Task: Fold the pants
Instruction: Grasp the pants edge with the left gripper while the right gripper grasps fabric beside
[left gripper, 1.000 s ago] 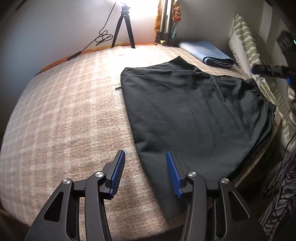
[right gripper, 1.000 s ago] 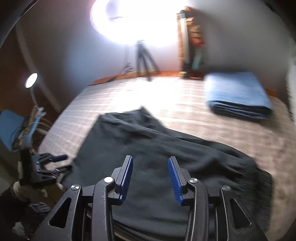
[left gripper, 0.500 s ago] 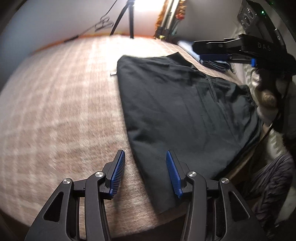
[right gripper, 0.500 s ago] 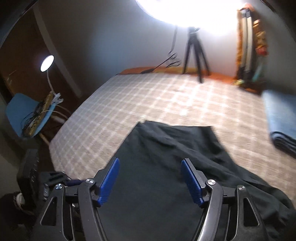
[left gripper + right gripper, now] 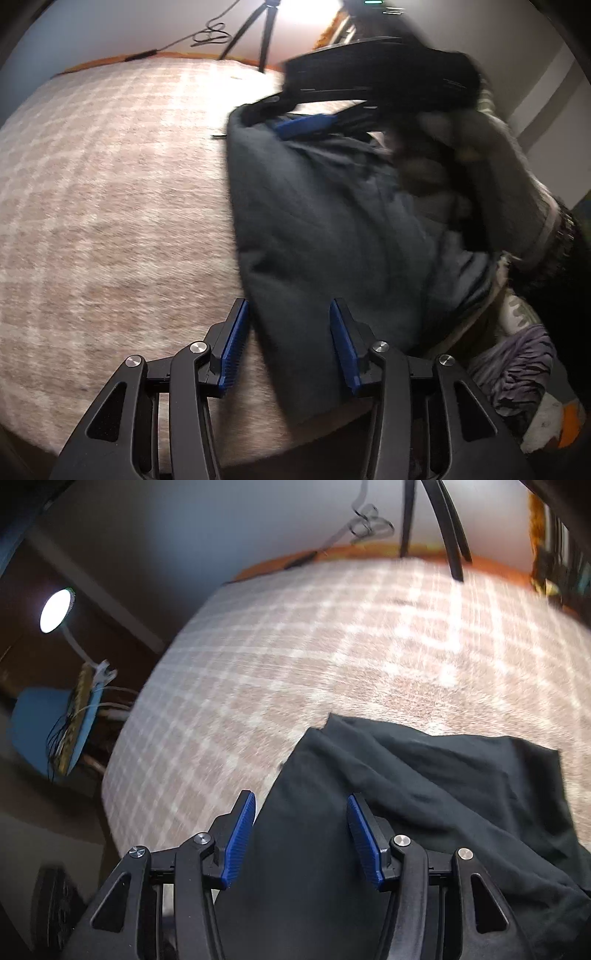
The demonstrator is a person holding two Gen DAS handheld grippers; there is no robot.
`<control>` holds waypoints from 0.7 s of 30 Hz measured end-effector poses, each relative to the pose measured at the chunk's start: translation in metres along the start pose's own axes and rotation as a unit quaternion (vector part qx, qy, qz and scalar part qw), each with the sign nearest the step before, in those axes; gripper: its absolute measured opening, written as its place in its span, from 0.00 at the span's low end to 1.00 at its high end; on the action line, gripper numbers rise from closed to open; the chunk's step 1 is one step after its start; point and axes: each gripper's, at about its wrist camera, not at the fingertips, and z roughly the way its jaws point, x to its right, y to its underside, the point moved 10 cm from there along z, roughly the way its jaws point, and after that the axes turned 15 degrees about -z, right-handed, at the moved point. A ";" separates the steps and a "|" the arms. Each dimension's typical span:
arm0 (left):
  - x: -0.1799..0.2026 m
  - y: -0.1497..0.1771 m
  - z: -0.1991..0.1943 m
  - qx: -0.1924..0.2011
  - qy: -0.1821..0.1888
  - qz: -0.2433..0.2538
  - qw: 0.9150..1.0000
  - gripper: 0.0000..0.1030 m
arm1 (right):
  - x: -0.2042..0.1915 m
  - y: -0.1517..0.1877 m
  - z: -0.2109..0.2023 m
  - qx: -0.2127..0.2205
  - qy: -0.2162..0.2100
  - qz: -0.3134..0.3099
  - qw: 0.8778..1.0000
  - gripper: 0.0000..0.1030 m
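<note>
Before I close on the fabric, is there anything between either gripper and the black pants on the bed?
Nothing visible. The left gripper and right gripper are both open directly over the pants, with only the checked blanket beside them.

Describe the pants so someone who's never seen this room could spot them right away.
Start at the big bed with the pink-and-white checked blanket. On its near edge lies the pants, a flat, dark charcoal garment, spread out and slightly wrinkled. It is the only dark cloth on the pale blanket, with both open tongs over it.
</note>
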 end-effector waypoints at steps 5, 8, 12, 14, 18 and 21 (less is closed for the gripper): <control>0.019 0.009 -0.002 -0.005 0.023 0.019 1.000 0.41 | -0.003 -0.014 0.011 -0.016 0.030 -0.007 0.999 0.54; 0.024 0.008 -0.003 -0.001 0.025 0.020 0.999 0.41 | -0.011 -0.019 0.014 -0.041 0.043 -0.019 0.998 0.54; 0.025 0.008 -0.001 0.005 0.024 0.017 1.000 0.40 | -0.021 -0.021 0.023 -0.088 0.082 -0.045 0.992 0.54; 0.027 0.007 0.000 0.006 0.024 0.019 1.000 0.40 | -0.025 -0.018 0.031 -0.116 0.100 -0.060 0.986 0.54; 0.028 0.008 -0.002 0.009 0.023 0.026 0.999 0.39 | -0.034 -0.019 0.047 -0.151 0.139 -0.102 0.973 0.63; 0.030 0.005 0.002 0.012 0.019 0.018 1.000 0.39 | -0.038 -0.020 0.051 -0.158 0.153 -0.115 0.969 0.62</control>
